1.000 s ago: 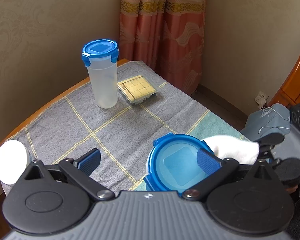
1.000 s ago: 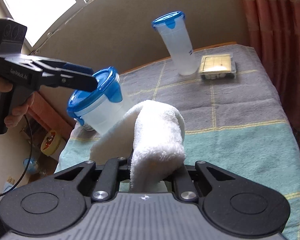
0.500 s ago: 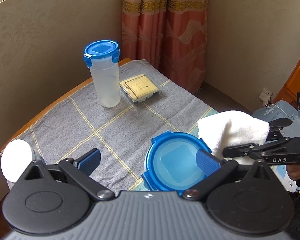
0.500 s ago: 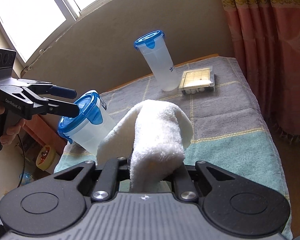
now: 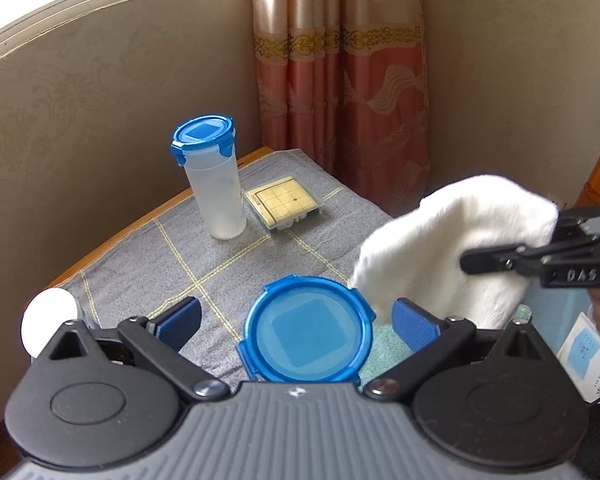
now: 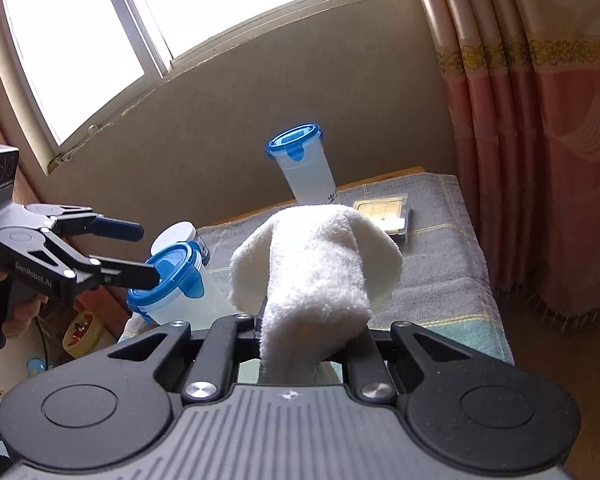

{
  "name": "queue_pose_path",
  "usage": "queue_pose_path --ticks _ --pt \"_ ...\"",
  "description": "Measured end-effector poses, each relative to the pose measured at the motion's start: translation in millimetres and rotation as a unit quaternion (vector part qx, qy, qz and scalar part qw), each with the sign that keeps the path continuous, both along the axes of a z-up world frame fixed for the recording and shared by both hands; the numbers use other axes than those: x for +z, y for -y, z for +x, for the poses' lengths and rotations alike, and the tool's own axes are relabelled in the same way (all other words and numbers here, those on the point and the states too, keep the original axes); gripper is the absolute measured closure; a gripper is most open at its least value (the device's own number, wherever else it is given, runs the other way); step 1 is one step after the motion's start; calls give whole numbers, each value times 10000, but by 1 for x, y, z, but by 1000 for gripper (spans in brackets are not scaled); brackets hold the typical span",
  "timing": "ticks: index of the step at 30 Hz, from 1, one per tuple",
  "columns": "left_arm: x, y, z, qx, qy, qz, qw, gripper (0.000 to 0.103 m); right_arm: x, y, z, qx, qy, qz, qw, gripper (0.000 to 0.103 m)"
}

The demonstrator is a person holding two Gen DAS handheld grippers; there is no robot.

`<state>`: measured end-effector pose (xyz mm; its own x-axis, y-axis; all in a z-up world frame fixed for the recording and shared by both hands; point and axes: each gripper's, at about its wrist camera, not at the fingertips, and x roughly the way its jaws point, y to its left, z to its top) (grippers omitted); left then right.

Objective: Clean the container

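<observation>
Both grippers lifted since a second ago; container [image 5: 306, 330] now looks smaller under my left gripper [image 5: 296, 320], whose fingers sit spread either side of the lid, not touching. It stands on the tablecloth [image 5: 236, 264]. Right gripper [image 6: 300, 344] clamps the towel [image 6: 316, 264], at 2 o'clock. Tall bottle [image 5: 214, 178] at 11.
</observation>
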<state>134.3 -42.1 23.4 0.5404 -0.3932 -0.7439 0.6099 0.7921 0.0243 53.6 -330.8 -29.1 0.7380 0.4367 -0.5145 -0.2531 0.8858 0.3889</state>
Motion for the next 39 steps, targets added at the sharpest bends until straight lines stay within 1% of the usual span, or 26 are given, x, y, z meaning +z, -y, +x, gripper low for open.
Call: queue_pose_path --ticks 2,5,10,11,14,18,21,25,28,31,32,34,39 --pt "-4 5 -3 64 19 -2 10000 2 1 4 -1 -43 25 16 10000 86" --pt "-11 12 -5 204 39 93 9997 1 -2 8 -2 -99 -8 54 9999 86" --pt "-18 20 -3 454 26 346 9984 2 -7 14 -2 -128 -58 104 9998 86" --pt "-18 21 -2 497 19 391 9980 4 -8 14 -2 -126 -55 118 9998 86" --pt "-19 19 -1 779 -71 480 9958 5 -9 15 -1 -102 -35 159 9998 86" --pt "-20 11 -2 1143 -307 17 9930 4 -9 16 -1 -52 6 206 9998 86" --pt "-21 8 -3 1514 -295 -247 9877 4 -11 16 1 -50 13 253 9997 86" --pt "-26 6 -4 2031 -287 -466 9776 4 -13 17 0 -53 9 295 9996 85" --pt "-27 8 -6 2216 -209 -539 9734 5 -14 19 0 -62 -2 314 9995 85" --pt "-29 10 -5 2235 -178 -509 9732 6 -15 20 -1 -70 -14 333 9994 85" --pt "-30 11 -5 2240 -168 -499 9732 12 -16 21 -1 -73 -18 339 9994 84" --pt "-31 14 -5 2169 -174 -427 9751 19 -17 22 -2 -78 -25 352 9993 84" --pt "-31 13 -3 2007 -162 -389 9787 19 -19 25 -3 -92 -45 384 9992 84"
